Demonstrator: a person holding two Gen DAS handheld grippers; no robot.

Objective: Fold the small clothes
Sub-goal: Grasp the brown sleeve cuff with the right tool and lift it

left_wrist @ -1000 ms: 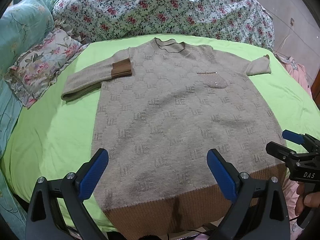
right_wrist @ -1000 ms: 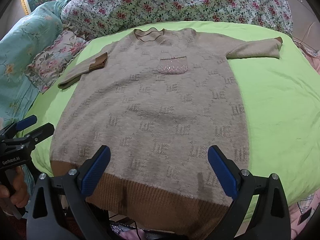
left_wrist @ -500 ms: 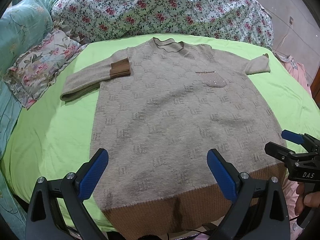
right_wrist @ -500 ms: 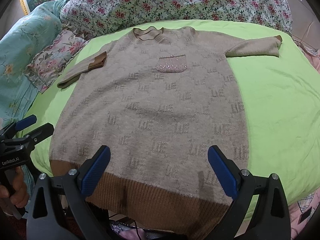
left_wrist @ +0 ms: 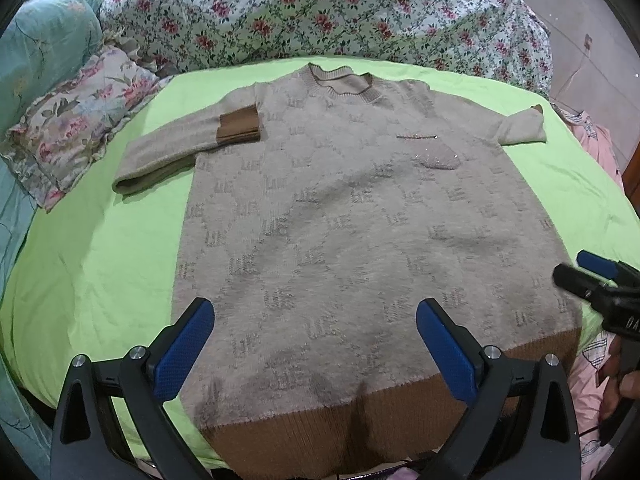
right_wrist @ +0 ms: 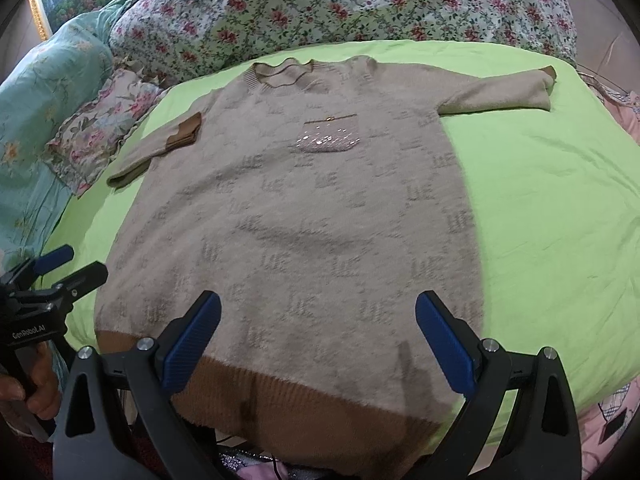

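A beige knit sweater (left_wrist: 340, 220) (right_wrist: 312, 208) with a brown hem, brown cuffs and a sequined chest pocket (right_wrist: 328, 140) lies flat, front up, on the green sheet. Its left sleeve (left_wrist: 180, 148) is folded back, cuff at the shoulder; the right sleeve (right_wrist: 500, 92) is folded back too. My left gripper (left_wrist: 314, 336) hovers open over the hem's left half, holding nothing. My right gripper (right_wrist: 318, 334) hovers open over the hem's right half, also empty. Each gripper shows at the edge of the other's view, left gripper (right_wrist: 60, 268), right gripper (left_wrist: 588, 276).
The green sheet (left_wrist: 100, 260) (right_wrist: 560, 200) covers the bed, with bare cloth on both sides of the sweater. A floral quilt (left_wrist: 320, 12) is heaped at the back. A floral pillow (left_wrist: 76, 128) and a teal one (right_wrist: 48, 92) lie at the left. Pink fabric (left_wrist: 592, 144) hangs off the right edge.
Both grippers have shifted very slightly; the sweater sits a little lower in the right view. Jaws stay open and the sweater lies as before.
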